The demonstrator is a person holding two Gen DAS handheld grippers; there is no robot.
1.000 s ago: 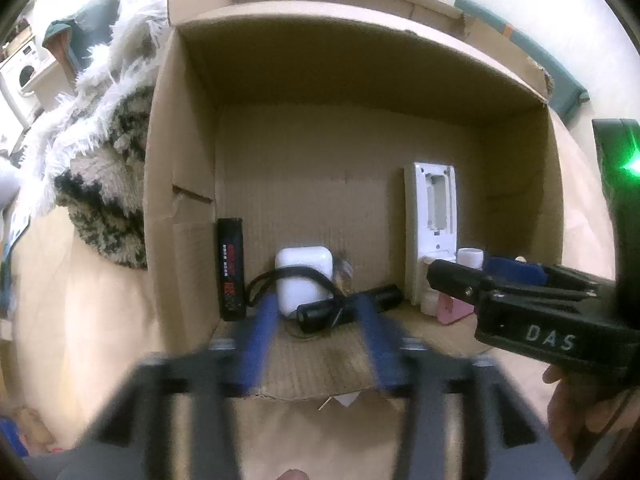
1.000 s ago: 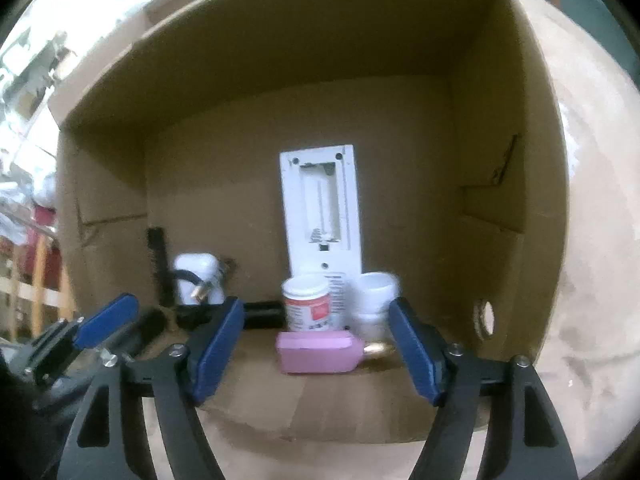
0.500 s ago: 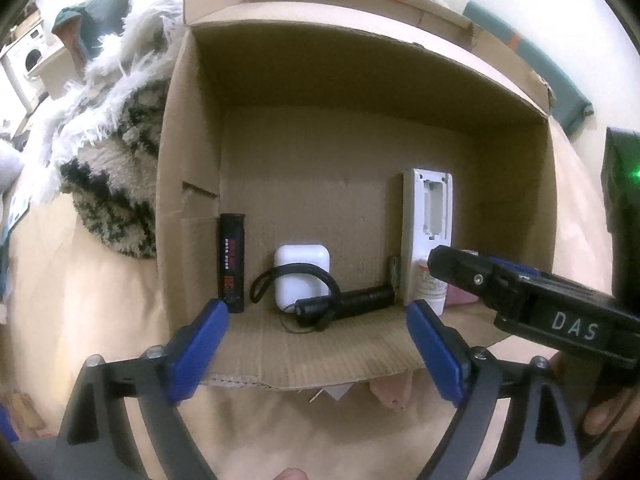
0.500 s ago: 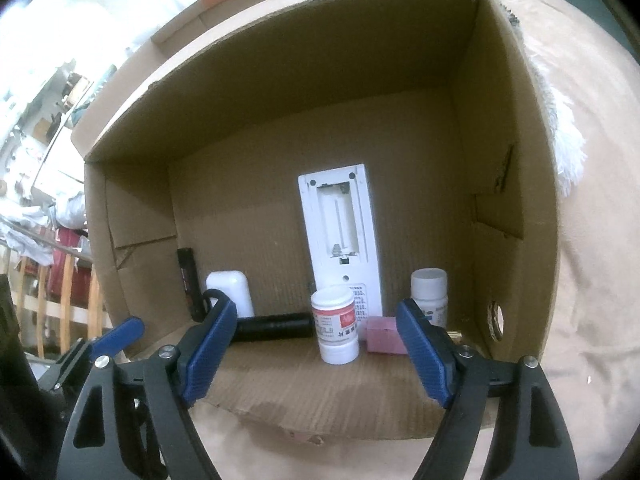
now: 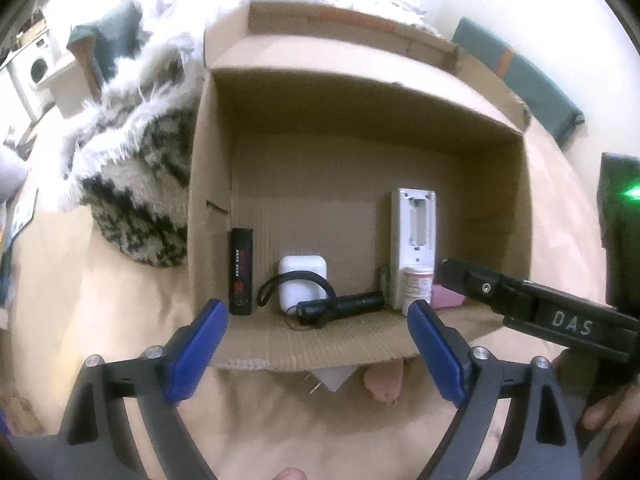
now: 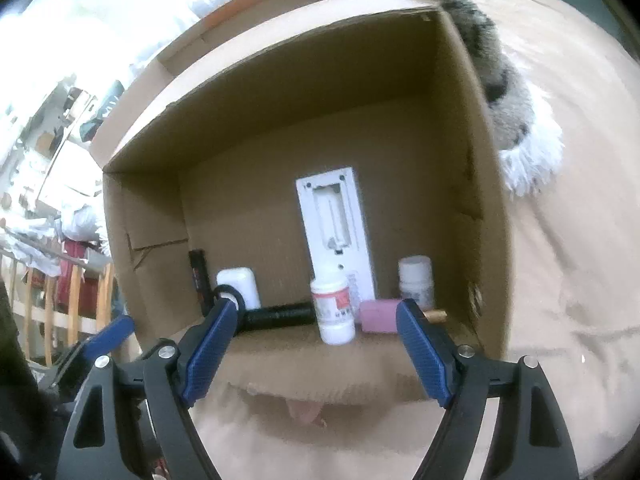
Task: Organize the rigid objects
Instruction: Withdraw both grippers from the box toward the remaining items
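Observation:
A cardboard box lies on its side, open toward me. Along its back stand a black stick with a red label, a white earbud case, a white remote and a white red-labelled bottle. A black flashlight with a strap lies in front of the case. My left gripper hangs open before the box mouth, holding nothing. In the right wrist view, my right gripper is open outside the box. Beyond it are the bottle, a pink flask and a second white bottle.
A shaggy black-and-white blanket presses against the box's left wall. The box rests on beige bedding. A teal cushion lies behind at the right. A person's hand holds the right gripper's handle. A small pinkish piece pokes out under the box's front flap.
My left gripper's jaws opened wide off the flashlight and drew back and up. My right gripper widened slightly and backed out, leaving the pink flask inside the box.

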